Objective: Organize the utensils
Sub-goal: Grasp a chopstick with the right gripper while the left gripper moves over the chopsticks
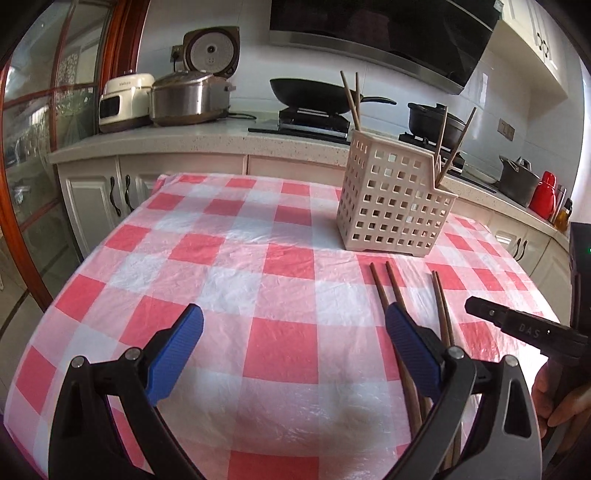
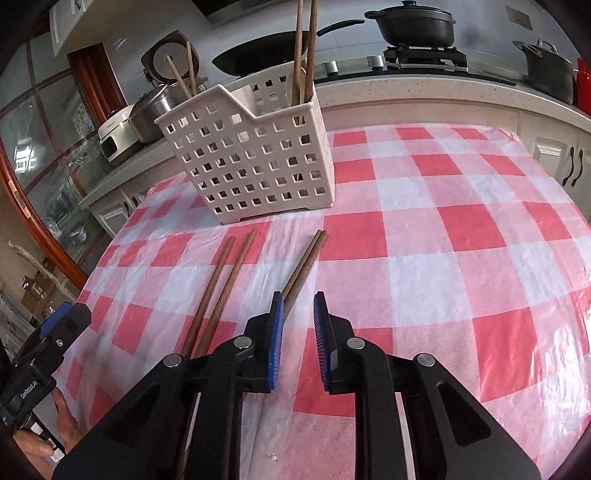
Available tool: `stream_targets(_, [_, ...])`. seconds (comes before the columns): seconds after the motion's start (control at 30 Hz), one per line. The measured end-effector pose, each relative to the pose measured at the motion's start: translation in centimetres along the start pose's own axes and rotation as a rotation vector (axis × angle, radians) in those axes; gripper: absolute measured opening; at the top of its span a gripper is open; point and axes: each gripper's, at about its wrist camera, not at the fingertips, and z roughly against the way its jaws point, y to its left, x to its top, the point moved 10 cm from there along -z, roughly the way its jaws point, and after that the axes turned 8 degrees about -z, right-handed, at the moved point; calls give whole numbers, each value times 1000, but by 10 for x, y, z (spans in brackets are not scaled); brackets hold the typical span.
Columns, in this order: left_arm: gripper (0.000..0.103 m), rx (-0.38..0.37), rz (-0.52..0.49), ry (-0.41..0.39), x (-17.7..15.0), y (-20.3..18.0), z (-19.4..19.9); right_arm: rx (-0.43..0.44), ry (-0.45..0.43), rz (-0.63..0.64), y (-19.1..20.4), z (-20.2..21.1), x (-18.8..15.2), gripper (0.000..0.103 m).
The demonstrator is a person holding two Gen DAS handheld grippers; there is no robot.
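A white perforated utensil basket (image 1: 393, 201) stands on the checked tablecloth and shows in the right wrist view (image 2: 251, 162) too, with chopsticks standing in both ends. Two pairs of brown chopsticks lie flat in front of it: a spread pair (image 2: 221, 280) and a close pair (image 2: 303, 266), also seen in the left wrist view (image 1: 441, 306). My left gripper (image 1: 295, 332) is wide open and empty, its right finger over the spread pair (image 1: 388, 284). My right gripper (image 2: 298, 325) is partly open and empty, just right of the close pair.
The red-and-white tablecloth (image 1: 229, 280) covers the table. Behind it a counter holds a rice cooker (image 1: 192, 98), a wok (image 1: 314, 94) and black pots (image 2: 413, 22). The right gripper's finger (image 1: 517, 323) shows at the right edge of the left wrist view.
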Motion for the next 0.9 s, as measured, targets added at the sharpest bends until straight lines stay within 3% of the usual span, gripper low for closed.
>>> stream_targets(0.5, [96, 4, 13, -30, -2, 13, 9, -93, 40, -68, 5, -24, -4, 14])
stream_targets(0.9, [96, -11, 29, -25, -7, 20, 11, -262, 44, 36, 10, -36, 0, 14])
